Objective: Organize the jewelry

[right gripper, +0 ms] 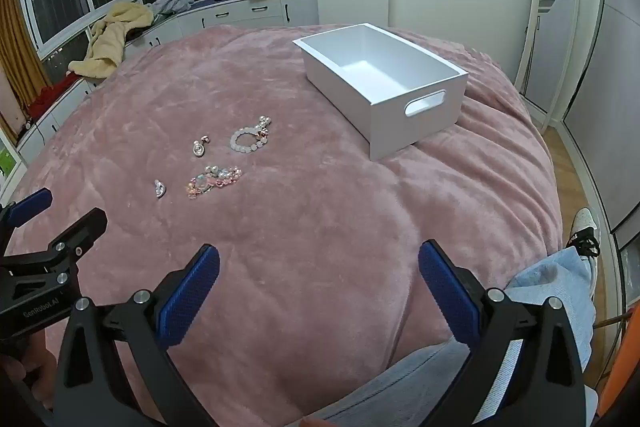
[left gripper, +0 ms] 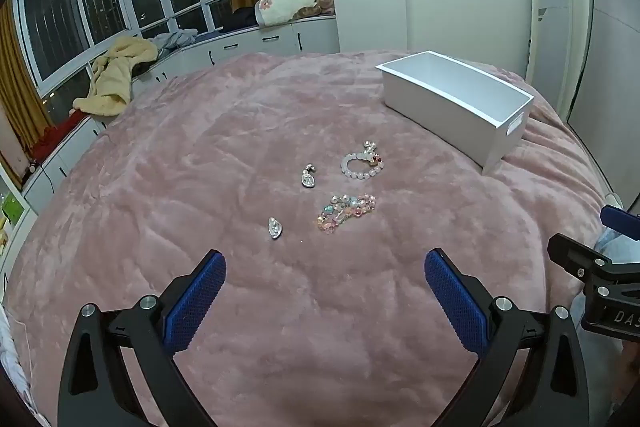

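Jewelry lies on a pink blanket (left gripper: 240, 131): a white bead bracelet with a red charm (left gripper: 362, 163) (right gripper: 250, 139), a pastel bead bracelet (left gripper: 347, 211) (right gripper: 214, 181), and two silver teardrop earrings (left gripper: 308, 178) (left gripper: 275, 227) (right gripper: 199, 147) (right gripper: 160, 188). An empty white box (left gripper: 456, 107) (right gripper: 384, 87) stands behind and to the right of them. My left gripper (left gripper: 325, 267) is open and empty, just short of the jewelry. My right gripper (right gripper: 319, 263) is open and empty, nearer me and to the right of the jewelry.
The blanket covers a bed. A window bench with white drawers (left gripper: 256, 43) holds clothes and a yellow robe (left gripper: 116, 75). White wardrobe doors (right gripper: 548, 27) stand at the right. The person's jeans leg and shoe (right gripper: 580, 227) show at the bed's right edge.
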{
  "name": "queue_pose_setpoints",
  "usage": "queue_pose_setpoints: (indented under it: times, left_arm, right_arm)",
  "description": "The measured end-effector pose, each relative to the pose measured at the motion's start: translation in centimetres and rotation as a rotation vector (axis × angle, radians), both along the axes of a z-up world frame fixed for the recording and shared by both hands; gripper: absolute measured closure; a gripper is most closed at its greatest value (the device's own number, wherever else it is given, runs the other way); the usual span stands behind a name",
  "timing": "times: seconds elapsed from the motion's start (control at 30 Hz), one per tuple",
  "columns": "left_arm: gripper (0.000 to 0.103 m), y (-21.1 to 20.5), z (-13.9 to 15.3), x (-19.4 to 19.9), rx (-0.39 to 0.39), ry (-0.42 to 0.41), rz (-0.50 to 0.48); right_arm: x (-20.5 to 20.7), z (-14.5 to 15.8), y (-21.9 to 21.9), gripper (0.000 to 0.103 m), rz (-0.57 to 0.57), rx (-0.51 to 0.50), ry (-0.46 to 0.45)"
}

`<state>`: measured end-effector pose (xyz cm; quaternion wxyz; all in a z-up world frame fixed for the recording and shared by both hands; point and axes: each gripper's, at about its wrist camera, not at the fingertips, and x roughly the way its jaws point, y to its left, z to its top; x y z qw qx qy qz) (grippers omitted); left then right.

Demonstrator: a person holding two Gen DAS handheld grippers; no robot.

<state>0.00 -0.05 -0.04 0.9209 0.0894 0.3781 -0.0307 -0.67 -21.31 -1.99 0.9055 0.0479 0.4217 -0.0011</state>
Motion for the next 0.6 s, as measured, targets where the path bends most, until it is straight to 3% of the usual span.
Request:
queue_pose_setpoints:
  times: [0.6]
  left_arm:
    - [0.002, -0.32, -0.19, -0.19, -0.013, 0.007, -0.001]
  right_arm:
    - [-0.02, 0.01, -0.02, 0.005, 0.001, -0.002, 0.008]
